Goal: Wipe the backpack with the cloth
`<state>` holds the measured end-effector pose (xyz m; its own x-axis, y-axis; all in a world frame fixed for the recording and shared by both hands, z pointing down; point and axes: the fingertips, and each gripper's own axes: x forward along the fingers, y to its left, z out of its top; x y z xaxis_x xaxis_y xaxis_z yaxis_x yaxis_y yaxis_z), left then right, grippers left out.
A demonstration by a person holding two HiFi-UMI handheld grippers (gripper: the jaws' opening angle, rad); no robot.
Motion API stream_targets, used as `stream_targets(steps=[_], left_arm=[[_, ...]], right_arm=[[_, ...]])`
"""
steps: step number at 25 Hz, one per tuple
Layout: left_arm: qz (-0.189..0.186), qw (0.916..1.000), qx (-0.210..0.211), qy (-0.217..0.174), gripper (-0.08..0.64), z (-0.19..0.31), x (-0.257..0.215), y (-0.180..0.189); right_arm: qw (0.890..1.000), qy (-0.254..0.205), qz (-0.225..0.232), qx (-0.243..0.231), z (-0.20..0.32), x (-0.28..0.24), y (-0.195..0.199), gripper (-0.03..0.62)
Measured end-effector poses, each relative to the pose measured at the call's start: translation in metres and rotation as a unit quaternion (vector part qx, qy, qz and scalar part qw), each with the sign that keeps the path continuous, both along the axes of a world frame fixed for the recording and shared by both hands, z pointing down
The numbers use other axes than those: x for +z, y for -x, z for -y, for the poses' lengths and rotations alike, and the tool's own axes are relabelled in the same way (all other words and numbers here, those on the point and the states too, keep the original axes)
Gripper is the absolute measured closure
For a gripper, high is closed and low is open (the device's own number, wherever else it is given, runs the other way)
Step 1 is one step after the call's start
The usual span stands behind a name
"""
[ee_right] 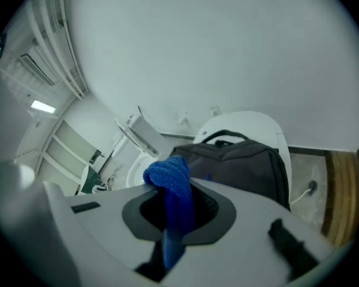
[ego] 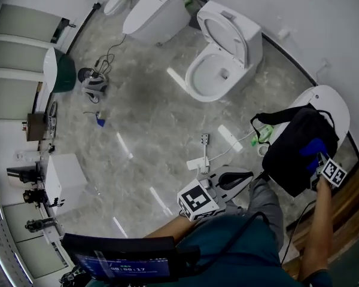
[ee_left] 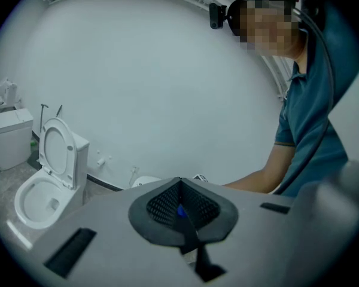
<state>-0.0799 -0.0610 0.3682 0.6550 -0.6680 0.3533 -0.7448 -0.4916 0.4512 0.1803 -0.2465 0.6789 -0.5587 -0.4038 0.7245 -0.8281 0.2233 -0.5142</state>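
The right tongs [ee_right: 178, 211], clenched on the blue cloth [ee_right: 169, 177], face the backpack [ee_right: 245, 166] just ahead, far nearer it than the left tongs [ee_left: 182, 211], which are pressed together.

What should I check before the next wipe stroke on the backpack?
1. Cloth clamped in the right gripper: ok.
2. Backpack straight ahead of the right gripper: ok.
3. Backpack resting on the closed toilet lid: ok.
4. Cloth touching the backpack: cannot tell.
5. Left gripper steadying the backpack: not ok. It is shut, empty and apart from the backpack.
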Motion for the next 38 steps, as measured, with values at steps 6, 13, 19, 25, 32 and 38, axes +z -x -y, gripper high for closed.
stream_targets(steps=[6,13,19,25,32,38], left_arm=[[-0.009,0.9975,0.037,-0.06,0.555,-0.031,-0.025,0.029],[-0.023,0.9882,0.097,-0.117,0.554,-0.081,-0.065,0.083],[-0.036,0.9766,0.136,-0.163,0.555,-0.118,-0.096,0.116],[-0.039,0.964,0.162,-0.207,0.555,-0.152,-0.123,0.111],[-0.068,0.9537,0.14,-0.257,0.555,-0.225,-0.179,0.101],[-0.053,0.951,0.16,-0.259,0.555,-0.34,-0.196,0.058]], right_arm=[[0.98,-0.181,0.066,0.054,-0.03,-0.16,0.029,0.568],[0.9,-0.425,0.022,0.096,-0.139,-0.388,0.053,0.568],[0.827,-0.549,-0.047,0.108,-0.279,-0.516,0.085,0.568],[0.787,-0.597,-0.117,0.102,-0.397,-0.58,0.094,0.568],[0.777,-0.606,-0.116,0.126,-0.518,-0.602,0.074,0.566],[0.767,-0.617,-0.109,0.137,-0.652,-0.602,0.038,0.568]])
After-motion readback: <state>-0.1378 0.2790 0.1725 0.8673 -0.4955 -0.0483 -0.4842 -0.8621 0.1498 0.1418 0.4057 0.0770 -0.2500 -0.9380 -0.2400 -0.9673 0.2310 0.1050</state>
